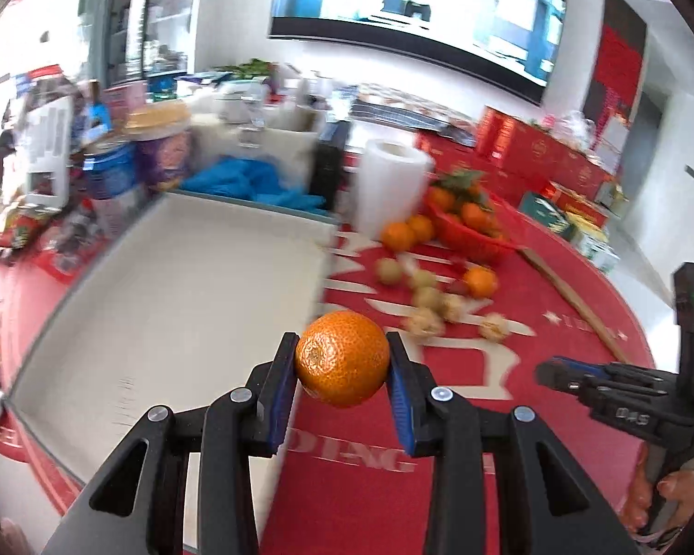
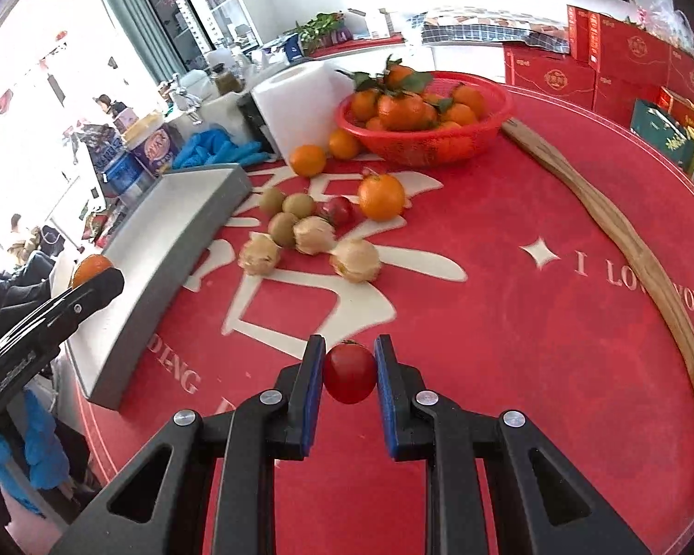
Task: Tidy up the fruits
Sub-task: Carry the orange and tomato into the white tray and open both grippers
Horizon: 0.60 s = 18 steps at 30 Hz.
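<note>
My left gripper (image 1: 342, 360) is shut on an orange mandarin (image 1: 342, 358) and holds it in the air just right of the white tray (image 1: 171, 286). My right gripper (image 2: 349, 370) is shut on a small red tomato (image 2: 349, 372) above the red mat. In the right wrist view the left gripper (image 2: 92, 286) with its mandarin (image 2: 90, 268) shows at the left, over the tray (image 2: 162, 249). Loose fruit lies on the mat: a mandarin (image 2: 381, 196), a tomato (image 2: 339, 210), kiwis (image 2: 282, 229) and husked fruits (image 2: 354, 259).
A red basket (image 2: 425, 138) of mandarins stands at the back, with two mandarins (image 2: 307, 160) beside it and a white paper roll (image 2: 296, 101). A wooden stick (image 2: 624, 240) curves along the right. Blue gloves (image 2: 217, 148), tins and red boxes (image 2: 624, 60) crowd the far edge.
</note>
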{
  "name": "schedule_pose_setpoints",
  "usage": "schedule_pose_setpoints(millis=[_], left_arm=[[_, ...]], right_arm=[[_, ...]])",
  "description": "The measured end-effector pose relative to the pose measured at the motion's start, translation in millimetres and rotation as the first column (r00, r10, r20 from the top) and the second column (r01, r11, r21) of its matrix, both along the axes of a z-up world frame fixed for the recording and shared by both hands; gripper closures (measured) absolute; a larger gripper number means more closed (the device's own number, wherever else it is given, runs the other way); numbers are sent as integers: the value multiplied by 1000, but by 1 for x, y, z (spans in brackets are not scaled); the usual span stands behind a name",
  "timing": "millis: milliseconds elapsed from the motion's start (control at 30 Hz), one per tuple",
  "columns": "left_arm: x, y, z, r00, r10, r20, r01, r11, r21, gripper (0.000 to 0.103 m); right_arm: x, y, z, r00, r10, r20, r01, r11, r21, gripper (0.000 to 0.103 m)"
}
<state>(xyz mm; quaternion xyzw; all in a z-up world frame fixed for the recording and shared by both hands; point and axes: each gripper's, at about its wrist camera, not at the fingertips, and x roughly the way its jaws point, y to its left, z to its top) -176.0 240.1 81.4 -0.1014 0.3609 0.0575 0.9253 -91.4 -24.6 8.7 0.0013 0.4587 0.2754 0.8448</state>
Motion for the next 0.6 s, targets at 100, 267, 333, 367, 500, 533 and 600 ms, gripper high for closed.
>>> schedule_pose_setpoints(millis=[100,267,333,367,500,533,600], left_arm=[[1,27,-5,997,75,-12,-74,996,56,64],[2,79,-29,981,180,-68,-175,982,72,64],[0,99,-39,970,222,-96,-216,974,63,64],[-1,107,-43,965,238,-108,-232,971,64,64],[-6,128,-56,950,275,-148,-268,961,65,64],[-6,131,-60,946,282,-157,-273,959,75,64],[-9,132,-62,944,289,-156,-275,955,108,64]], right_arm=[[1,19,5,999,35,3,-35,999,9,80],[-1,66,11,992,126,8,-126,992,31,80],[-2,85,12,987,161,6,-161,986,37,80],[-3,96,12,984,179,3,-179,983,42,80],[-4,138,12,968,248,-19,-247,967,67,80],[-5,147,12,965,262,-23,-260,963,71,80],[-6,168,11,957,290,-28,-288,955,65,80]])
